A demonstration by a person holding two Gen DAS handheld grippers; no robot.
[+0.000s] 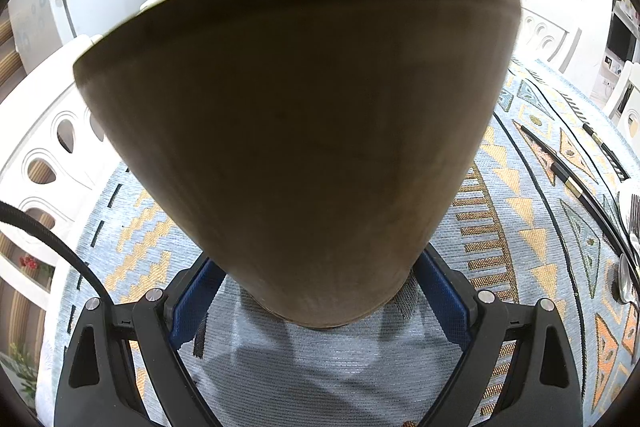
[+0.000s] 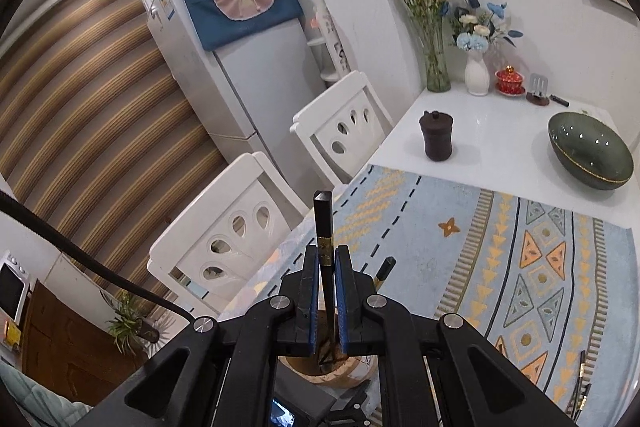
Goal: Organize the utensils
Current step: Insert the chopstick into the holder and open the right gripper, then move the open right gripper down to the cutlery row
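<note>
Left claw clamps brown wooden cup above patterned tablecloth; chopsticks lie right.

Black angular claw linkages, silver round screws, blue finger pads, a black braided cable.

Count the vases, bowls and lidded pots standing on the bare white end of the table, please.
Vases: 2 (glass vase, white vase)
Bowls: 1 (green bowl)
Lidded pots: 2 (dark brown pot, red pot)
Total: 5
</note>
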